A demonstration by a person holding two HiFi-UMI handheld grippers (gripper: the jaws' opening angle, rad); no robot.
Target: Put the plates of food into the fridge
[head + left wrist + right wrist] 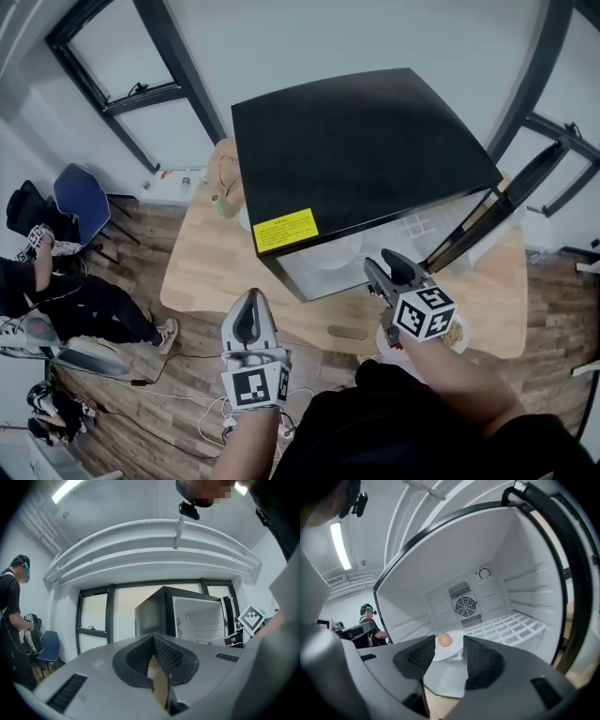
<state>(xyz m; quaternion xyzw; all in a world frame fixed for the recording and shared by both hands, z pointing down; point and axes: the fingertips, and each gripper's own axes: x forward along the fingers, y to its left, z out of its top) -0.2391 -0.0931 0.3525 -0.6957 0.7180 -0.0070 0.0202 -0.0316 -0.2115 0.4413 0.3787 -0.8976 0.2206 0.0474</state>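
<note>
The right gripper (386, 266) points into the open fridge (366, 141), fingers wide and empty, at the plate with an egg (446, 650) inside; the left gripper (250, 309) is closed on nothing. Another plate (464, 339) sits near the bench (202, 272) edge under the right wrist, where a careless sweep could knock it off

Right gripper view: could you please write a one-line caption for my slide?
Open right gripper facing a white plate with egg-like food on the floor of the open fridge.

Plate (465, 340) — mostly hidden beneath the right claw (382, 265); its food (455, 331) too small to tell.
</note>
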